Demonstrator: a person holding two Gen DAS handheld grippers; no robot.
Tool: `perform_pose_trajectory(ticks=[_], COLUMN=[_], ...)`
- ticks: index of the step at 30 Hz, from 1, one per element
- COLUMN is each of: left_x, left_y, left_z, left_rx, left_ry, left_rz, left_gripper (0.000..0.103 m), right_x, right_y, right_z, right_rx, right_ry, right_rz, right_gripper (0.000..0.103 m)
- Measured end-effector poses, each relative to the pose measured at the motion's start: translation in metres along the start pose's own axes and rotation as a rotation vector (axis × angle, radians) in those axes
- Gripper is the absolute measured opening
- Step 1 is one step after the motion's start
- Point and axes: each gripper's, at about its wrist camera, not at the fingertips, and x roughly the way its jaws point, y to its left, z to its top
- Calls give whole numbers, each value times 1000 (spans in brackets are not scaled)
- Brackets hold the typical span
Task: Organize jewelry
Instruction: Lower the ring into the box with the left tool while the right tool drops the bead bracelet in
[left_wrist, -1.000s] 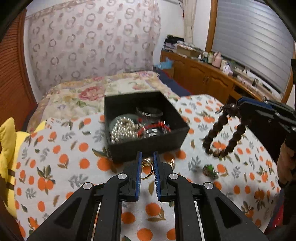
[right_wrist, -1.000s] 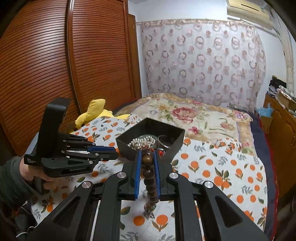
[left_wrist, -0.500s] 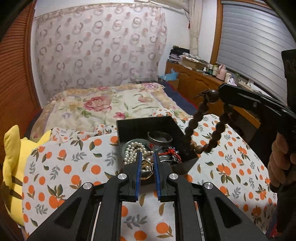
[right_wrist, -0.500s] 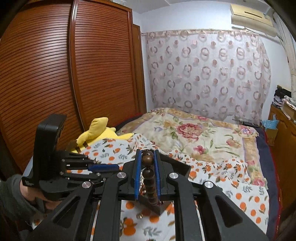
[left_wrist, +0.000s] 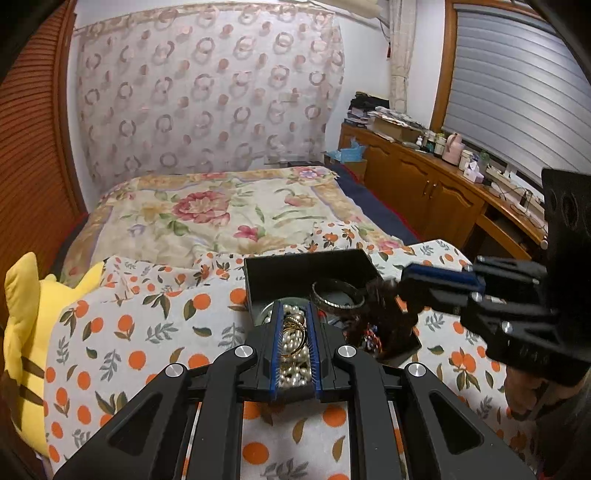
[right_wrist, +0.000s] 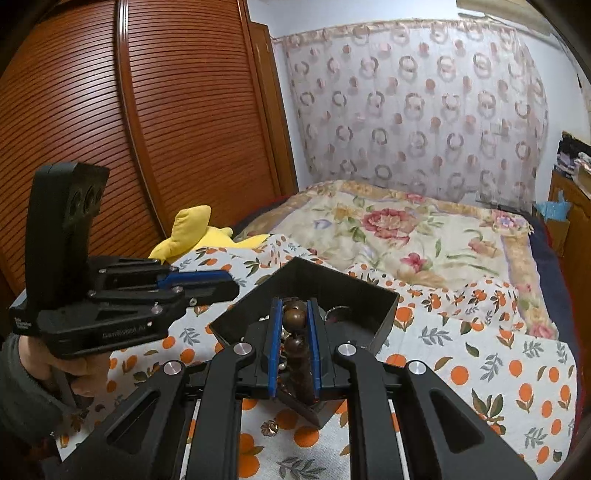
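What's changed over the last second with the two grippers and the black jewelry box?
The right gripper carried the brown wooden bead bracelet from beside the black jewelry box to over it. The left gripper lifted the gold ring off the orange-print cloth to above the box. Both stayed clamped.

Both wrist views look close down their fingers at the black box (left_wrist: 308, 264) (right_wrist: 334, 286) from opposite sides; each sees the other gripper.

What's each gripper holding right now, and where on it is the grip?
The right gripper pinches the brown bead bracelet by its top beads, over the black box. The left gripper pinches a gold ring at its edge.
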Motion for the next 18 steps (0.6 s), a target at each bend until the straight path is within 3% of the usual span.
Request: perform_pose_trajectory(ticks=[13, 16, 18], left_x=[23, 22, 20], left_y=[-2, -1, -1], left_z=[22, 24, 23], left_rx=[-8, -13, -21], left_ry=[-4, -9, -16], left_rz=[-23, -20, -20], left_gripper=[12, 22, 39], right_x=[-6, -8, -8], right_y=[-12, -14, -14], right_z=[0, 0, 0], right_rx=[27, 33, 35], right_ry=[-16, -17, -18], right_rz=[-27, -36, -41], right_gripper=[16, 16, 16])
